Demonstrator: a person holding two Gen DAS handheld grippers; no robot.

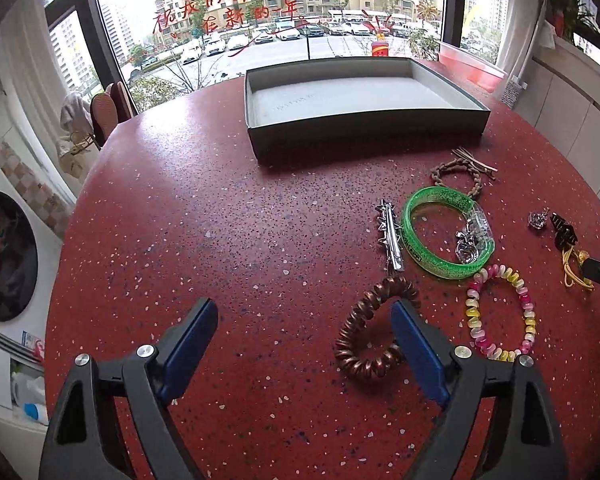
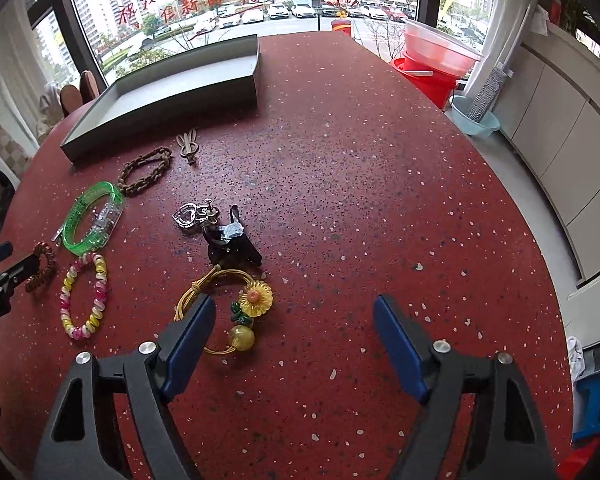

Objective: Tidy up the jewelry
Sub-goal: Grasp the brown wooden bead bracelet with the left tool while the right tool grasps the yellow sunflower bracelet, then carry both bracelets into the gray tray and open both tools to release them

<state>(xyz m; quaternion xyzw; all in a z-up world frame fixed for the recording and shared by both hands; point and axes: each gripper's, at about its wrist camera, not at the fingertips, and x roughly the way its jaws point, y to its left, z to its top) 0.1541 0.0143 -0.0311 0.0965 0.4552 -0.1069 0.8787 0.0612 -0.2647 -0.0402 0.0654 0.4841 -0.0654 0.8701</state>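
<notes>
A grey open box [image 1: 364, 120] stands at the far side of the red table [image 1: 220, 240]. Jewelry lies loose on the right: a brown spiral hair tie [image 1: 352, 340], a pink-yellow bead bracelet [image 1: 476, 320], a green bangle [image 1: 432, 200], a silver spiked clip [image 1: 390, 236], a braided brown bracelet [image 1: 444, 172]. My left gripper [image 1: 304, 312] is open, its right finger inside the spiral tie's ring. My right gripper [image 2: 294, 310] is open, its left finger [image 2: 192, 332] over a yellow sunflower hair tie [image 2: 254, 300]. A black clip [image 2: 232, 248] and silver heart pieces [image 2: 188, 214] lie beyond.
The box shows in the right wrist view [image 2: 160, 100] at the far left. Red buckets [image 2: 432, 68] and a blue basin [image 2: 474, 120] stand beyond the table's right edge. A washing machine [image 1: 4, 256] is at the left. A window lies behind.
</notes>
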